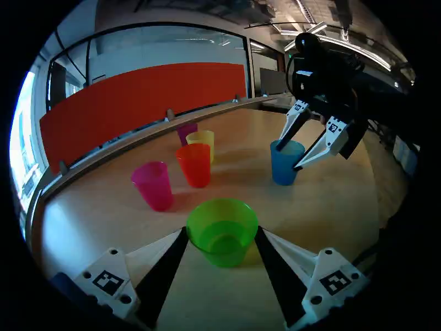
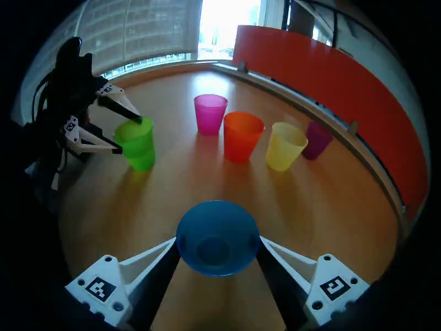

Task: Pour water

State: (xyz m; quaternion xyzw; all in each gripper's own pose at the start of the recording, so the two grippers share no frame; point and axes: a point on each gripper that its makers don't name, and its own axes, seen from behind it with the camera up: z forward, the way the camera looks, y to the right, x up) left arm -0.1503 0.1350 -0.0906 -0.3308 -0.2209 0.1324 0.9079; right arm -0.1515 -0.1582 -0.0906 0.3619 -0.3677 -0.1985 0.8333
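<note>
Gripping the green cup (image 1: pixel 222 243), your left tongs (image 1: pixel 221 231) have closed a dark finger on each side of its wall, just below the rim. The cup stands upright on the wooden bench (image 1: pixel 331 204), close in front of that camera. In the right gripper view you can see the same tongs from across the bench, one fingertip at the cup's rim and the other lower against its side.

Your right tongs (image 2: pixel 218 243) hold the blue cup (image 2: pixel 218 237) the same way, with a finger pressed on either flank. This cup is upright too and rests on the bench, well apart from the green one. From the left gripper view it sits off to the right, clasped between the two white-and-black fingers.

Between and behind your two cups stands a loose row of four others. The pink cup (image 2: pixel 210 113) is nearest the green one, then the orange cup (image 2: pixel 241 135), the yellow cup (image 2: pixel 285 145) and the purple cup (image 2: pixel 317 140), which is nearest the red panel (image 2: pixel 342 83) along the bench's far edge. All four are upright and none touches either pair of tongs.

Whether the green or blue cup has water in it, I cannot tell.
</note>
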